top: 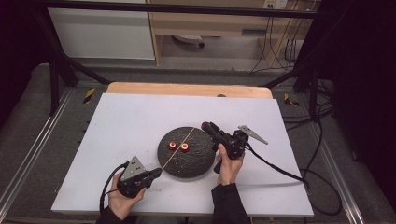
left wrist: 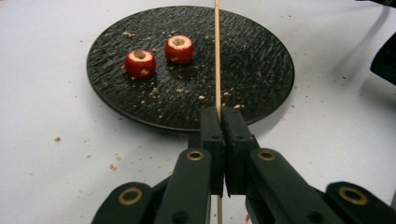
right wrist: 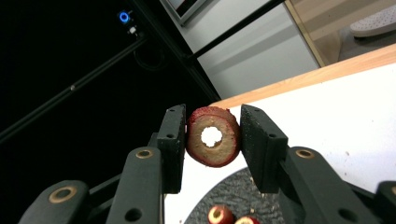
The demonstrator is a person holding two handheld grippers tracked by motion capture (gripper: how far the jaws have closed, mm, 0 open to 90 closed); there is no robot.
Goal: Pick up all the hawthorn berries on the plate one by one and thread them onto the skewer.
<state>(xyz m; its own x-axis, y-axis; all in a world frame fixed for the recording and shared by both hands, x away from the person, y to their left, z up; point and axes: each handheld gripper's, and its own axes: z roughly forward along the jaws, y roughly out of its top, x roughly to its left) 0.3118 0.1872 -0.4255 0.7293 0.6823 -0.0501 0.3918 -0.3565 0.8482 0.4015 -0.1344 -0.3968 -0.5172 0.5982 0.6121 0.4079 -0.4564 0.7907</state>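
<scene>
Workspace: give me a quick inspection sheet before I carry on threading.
Surface: white table, crumbs scattered.
Job's things: wooden skewer over black plate; two cored red fruits on plate; third cored fruit lifted.
Clutter: crumbs on plate.
Grippers: left gripper shut on skewer; right gripper shut on cored fruit.
Cables: black cable trails from right gripper.
Surroundings: dark frame, wooden shelving behind.

No readable text or labels.
</scene>
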